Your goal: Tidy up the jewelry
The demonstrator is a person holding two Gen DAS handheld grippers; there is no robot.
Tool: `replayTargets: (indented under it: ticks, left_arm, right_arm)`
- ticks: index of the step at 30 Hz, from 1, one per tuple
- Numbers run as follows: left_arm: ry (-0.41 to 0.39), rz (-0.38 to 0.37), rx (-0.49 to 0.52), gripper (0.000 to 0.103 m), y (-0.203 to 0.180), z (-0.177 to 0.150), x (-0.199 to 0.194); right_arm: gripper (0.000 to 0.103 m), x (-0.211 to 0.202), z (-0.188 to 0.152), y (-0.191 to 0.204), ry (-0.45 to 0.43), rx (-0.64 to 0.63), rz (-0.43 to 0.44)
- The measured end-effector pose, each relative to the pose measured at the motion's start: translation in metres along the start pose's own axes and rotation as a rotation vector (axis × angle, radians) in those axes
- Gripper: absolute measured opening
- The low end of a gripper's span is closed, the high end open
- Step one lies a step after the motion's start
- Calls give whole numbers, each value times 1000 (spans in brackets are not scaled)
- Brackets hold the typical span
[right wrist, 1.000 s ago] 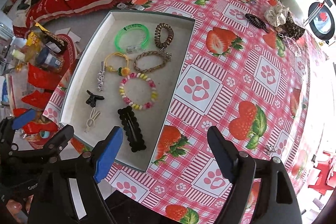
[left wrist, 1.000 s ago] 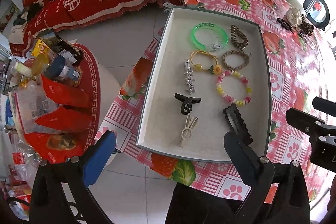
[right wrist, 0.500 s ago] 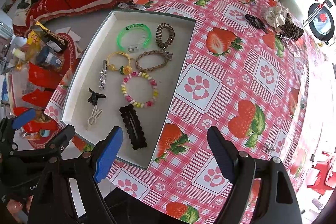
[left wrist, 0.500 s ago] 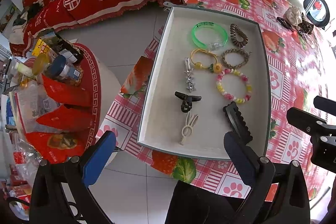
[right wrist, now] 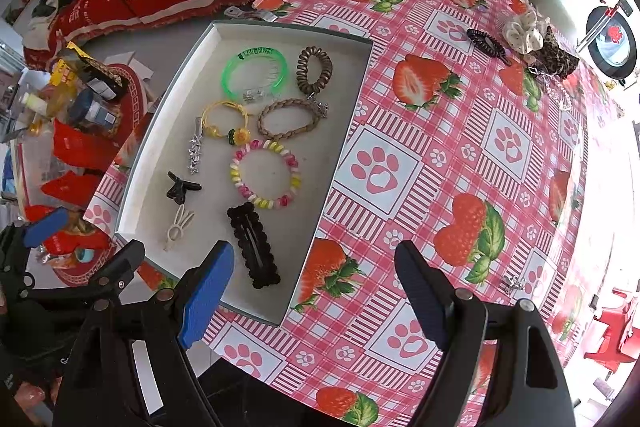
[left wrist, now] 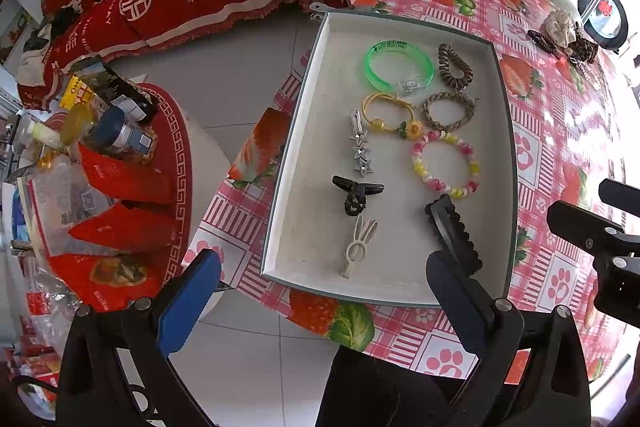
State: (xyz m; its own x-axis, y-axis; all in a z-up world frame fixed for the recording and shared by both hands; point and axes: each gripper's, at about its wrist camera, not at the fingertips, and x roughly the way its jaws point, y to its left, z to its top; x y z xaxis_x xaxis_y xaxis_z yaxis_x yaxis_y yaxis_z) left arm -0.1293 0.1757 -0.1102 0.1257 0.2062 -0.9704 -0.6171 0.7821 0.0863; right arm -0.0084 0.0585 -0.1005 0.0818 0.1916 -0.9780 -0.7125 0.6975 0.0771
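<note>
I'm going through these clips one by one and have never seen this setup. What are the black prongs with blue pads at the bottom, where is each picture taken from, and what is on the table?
There is no robot here. A person holds a two-finger clamp in each hand, and each clamp carries a wide-angle camera looking forward along its fingers. One picture comes from the left gripper, the other from the right gripper. Both are open and hold nothing.

Below them is a table with a strawberry tablecloth. On it sits a shallow tray holding bracelets, hair ties and clips, among them a green bangle, a beaded bracelet, a black scalloped clip and a cream rabbit clip. At the table's far edge lie more pieces outside the tray: a white scrunchie and a dark spiral hair tie.
</note>
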Motion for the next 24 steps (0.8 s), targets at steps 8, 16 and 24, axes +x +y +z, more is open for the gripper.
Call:
replayTargets:
  ticks: [8,16,24]
  left_arm:
    - [1,-1,2,103,0,1,1]
    - [1,2,3,103,-1,1,1]
    - [7,7,4,103,0,1,3]
  right_arm:
    - [85,0,1,0,-1,1,0]
    - [85,0,1,0,-1,1,0]
    - [85,-1,1,0,0,1,0]
